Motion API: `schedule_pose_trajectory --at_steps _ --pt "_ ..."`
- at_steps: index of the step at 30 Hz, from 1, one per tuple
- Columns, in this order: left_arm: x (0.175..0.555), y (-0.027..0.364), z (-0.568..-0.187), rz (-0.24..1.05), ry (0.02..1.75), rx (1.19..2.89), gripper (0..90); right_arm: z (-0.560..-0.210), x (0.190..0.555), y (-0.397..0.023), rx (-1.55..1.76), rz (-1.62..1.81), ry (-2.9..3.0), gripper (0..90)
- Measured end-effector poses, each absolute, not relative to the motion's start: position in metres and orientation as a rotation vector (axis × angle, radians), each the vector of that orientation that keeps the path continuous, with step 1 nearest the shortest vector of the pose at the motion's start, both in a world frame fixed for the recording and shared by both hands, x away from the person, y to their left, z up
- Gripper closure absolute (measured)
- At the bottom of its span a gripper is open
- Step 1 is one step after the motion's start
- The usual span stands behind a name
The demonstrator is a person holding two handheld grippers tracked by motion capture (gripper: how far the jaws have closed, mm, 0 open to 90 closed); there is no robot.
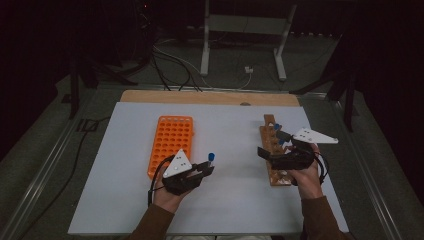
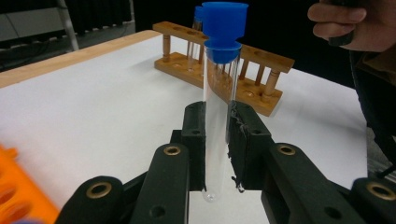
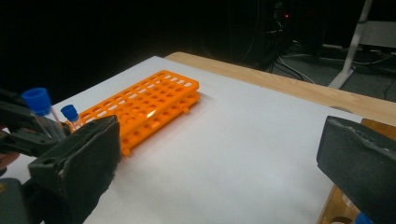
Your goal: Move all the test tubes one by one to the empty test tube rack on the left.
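Our left gripper (image 2: pixel 217 140) has its jaws closed on a clear test tube (image 2: pixel 218 116) with a blue cap, the tube's long axis upright between the pads. The orange rack (image 1: pixel 171 142) it seems bound for lies just beside this gripper on its outer side, with only bare white table (image 1: pixel 230 195) between, so we judge the coming move a short sideways carry and a straight drop into a hole. Our right gripper (image 1: pixel 280 150), jaws spread wide and empty, hovers over the wooden rack (image 1: pixel 272 150), well apart and out of the way.
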State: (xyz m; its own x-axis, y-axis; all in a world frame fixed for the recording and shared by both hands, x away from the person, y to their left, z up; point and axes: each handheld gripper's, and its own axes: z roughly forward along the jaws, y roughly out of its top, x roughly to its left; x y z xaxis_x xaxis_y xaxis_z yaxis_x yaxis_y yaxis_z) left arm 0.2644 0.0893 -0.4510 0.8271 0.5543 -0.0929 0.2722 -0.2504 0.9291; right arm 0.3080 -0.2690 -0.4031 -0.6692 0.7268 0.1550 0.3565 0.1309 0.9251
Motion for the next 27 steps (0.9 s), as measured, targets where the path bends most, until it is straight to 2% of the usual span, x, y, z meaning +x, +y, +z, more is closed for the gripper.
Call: schedule_pose_trajectory --at_steps 27 --pt "0.256 0.151 -0.451 0.355 0.708 1.78 78.0 -0.401 0.306 -0.276 1.055 1.57 2.066 0.0"
